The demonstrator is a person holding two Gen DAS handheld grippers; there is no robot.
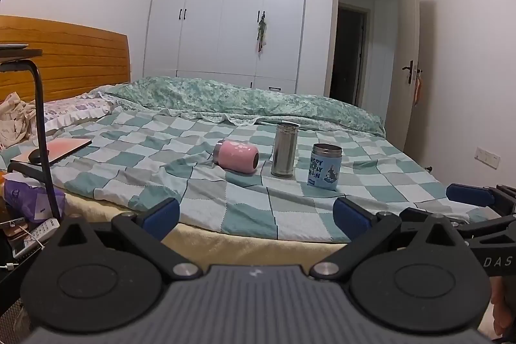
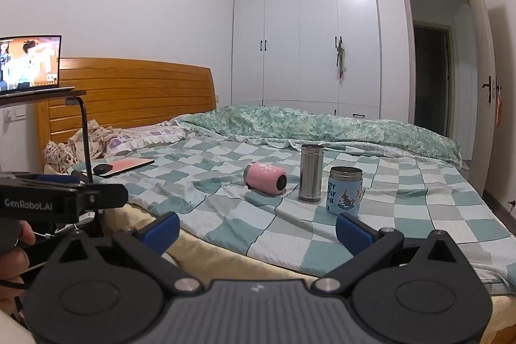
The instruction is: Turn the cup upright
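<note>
Both tools gape at bed edge; pink cup lies sideways.

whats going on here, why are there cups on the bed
A person holds a gripper in each hand at the near edge of the bed. Both the left gripper and the right gripper are open and hold nothing. On the bed a pink cup lies on its side, beside an upright steel cup and a blue cup. Neither gripper touches the cups.
</note>
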